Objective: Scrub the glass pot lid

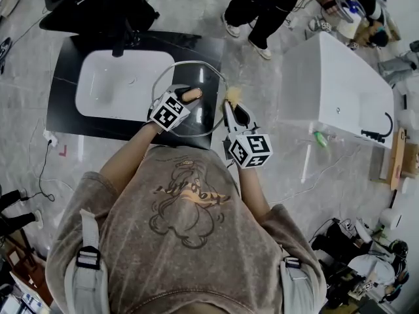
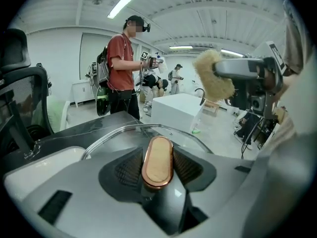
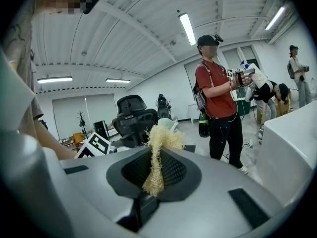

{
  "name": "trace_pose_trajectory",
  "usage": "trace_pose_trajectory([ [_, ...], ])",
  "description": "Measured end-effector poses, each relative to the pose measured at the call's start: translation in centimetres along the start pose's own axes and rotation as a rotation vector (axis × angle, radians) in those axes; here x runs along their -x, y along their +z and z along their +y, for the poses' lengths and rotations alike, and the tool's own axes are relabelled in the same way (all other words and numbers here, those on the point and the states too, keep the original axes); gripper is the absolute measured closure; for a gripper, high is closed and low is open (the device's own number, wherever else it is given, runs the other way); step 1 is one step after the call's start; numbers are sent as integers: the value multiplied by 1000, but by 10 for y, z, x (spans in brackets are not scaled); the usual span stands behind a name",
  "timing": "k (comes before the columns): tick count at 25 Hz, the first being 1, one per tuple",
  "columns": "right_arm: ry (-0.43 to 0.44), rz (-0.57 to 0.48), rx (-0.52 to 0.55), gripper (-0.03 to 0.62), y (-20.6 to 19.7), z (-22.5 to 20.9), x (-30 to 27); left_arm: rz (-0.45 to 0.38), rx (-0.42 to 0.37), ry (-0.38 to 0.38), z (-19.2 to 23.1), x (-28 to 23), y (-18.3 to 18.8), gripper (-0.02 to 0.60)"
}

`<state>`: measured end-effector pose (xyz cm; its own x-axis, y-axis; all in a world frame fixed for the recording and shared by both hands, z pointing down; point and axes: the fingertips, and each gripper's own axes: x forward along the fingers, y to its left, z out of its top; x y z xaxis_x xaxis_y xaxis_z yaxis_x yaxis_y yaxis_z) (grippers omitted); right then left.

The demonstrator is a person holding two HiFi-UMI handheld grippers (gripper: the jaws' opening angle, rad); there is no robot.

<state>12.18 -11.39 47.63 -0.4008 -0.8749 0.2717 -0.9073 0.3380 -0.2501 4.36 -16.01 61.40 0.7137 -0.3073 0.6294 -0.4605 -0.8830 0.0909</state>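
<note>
The glass pot lid [image 1: 204, 113] lies over the right part of the black counter [image 1: 65, 90], its rim [image 2: 124, 130] curving ahead of the left gripper. My left gripper [image 1: 186, 95] [image 2: 157, 171] is shut on the lid's oblong copper-and-wood handle [image 2: 157, 162], with both pads against its sides. The right gripper [image 1: 232, 104] [image 3: 156, 171] is shut on a straw-coloured loofah scrubber [image 3: 157, 155], held just beyond the lid's right edge. From the left gripper view the scrubber [image 2: 214, 76] shows high at the right, above the lid and apart from it.
A white sink basin [image 1: 121, 84] is set in the counter left of the lid. A white bathtub-like unit [image 1: 340, 90] stands at the right. A person in a red shirt [image 1: 268, 5] stands beyond the counter, and a black office chair [image 1: 98, 5] at the back left.
</note>
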Motion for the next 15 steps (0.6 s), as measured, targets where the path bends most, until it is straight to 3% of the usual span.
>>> trace_pose_trajectory([
  [6, 34, 65, 12, 553, -13, -13, -14, 9, -17, -16, -3, -2, -1, 387],
  [15, 248, 243, 39, 553, -37, -7, -72, -2, -7, 4, -1, -2, -1, 387],
])
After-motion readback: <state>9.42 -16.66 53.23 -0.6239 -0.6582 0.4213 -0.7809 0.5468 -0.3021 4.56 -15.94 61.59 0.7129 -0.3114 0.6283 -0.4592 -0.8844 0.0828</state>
